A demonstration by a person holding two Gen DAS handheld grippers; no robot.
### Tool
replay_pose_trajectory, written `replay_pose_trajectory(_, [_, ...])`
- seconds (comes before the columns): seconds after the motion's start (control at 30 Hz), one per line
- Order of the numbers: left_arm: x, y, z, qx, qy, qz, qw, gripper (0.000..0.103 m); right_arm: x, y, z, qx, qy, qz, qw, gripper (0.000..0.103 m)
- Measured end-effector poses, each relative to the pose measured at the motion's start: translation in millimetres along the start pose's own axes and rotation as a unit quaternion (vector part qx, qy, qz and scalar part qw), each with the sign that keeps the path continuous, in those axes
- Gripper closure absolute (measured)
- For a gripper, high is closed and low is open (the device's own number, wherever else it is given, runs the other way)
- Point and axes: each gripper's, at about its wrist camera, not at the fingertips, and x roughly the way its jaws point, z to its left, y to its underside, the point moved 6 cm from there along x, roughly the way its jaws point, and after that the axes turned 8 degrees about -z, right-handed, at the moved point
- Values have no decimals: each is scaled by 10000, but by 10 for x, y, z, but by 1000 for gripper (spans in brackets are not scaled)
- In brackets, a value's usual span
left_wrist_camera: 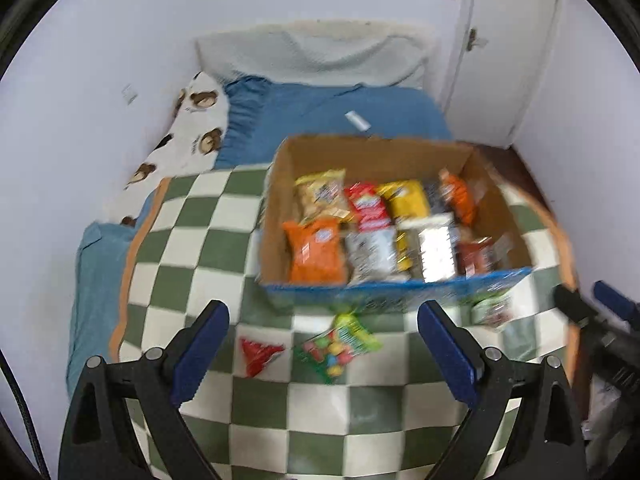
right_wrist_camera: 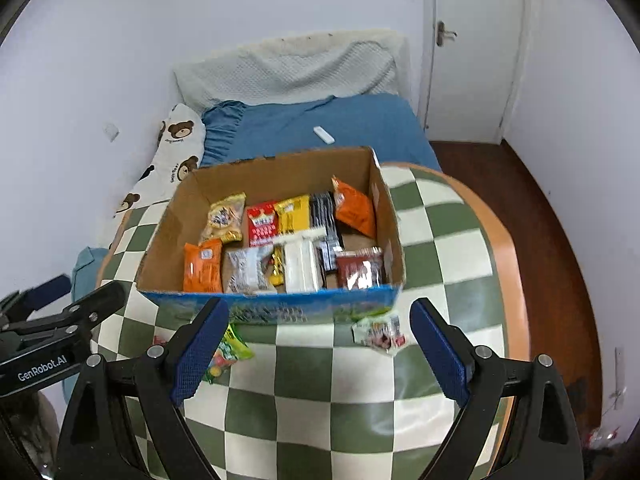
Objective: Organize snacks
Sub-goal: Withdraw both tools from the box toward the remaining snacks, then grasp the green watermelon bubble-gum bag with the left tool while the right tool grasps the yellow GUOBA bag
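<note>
Blue pads line both of your grippers, and each one stands spread wide with nothing between its fingers. In the left wrist view your left gripper (left_wrist_camera: 323,336) hangs over the green-and-white checked table (left_wrist_camera: 192,256), low in the frame; between its pads lie a red packet (left_wrist_camera: 258,354) and a green candy bag (left_wrist_camera: 338,342). At the right edge of that view your right gripper (left_wrist_camera: 588,300) pokes in. In the right wrist view your right gripper (right_wrist_camera: 320,336) frames a small green-and-white packet (right_wrist_camera: 378,332) lying just in front of the box, while the green candy bag (right_wrist_camera: 228,354) shows behind the left pad. Your left gripper (right_wrist_camera: 68,296) shows at the lower left of that view.

Beyond the loose packets, at the middle of both views, the cardboard box (right_wrist_camera: 272,172) sits on the table with its blue printed front wall facing you. Inside it the snacks (right_wrist_camera: 280,240) lie in rows: orange, yellow, red, silver and brown packets. Behind the box is a bed with a blue sheet (right_wrist_camera: 320,120).
</note>
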Motion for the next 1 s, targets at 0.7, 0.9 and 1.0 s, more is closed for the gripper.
replay_pose_trajectory(0.7, [1664, 1084, -748, 3008, -158, 1507, 9416, 12, 1774, 824, -659, -247, 374, 1601, 9861, 46])
replay_pose_trajectory(0.9, [1702, 1294, -666, 2552, -102, 1829, 9494, 53, 1561, 1015, -564, -615, 379, 1577, 9848, 56])
replay_pose_trajectory(1.0, [1639, 1477, -494, 1737, 27, 2251, 9587, 53, 1433, 1136, -514, -681, 302, 1621, 9840, 58])
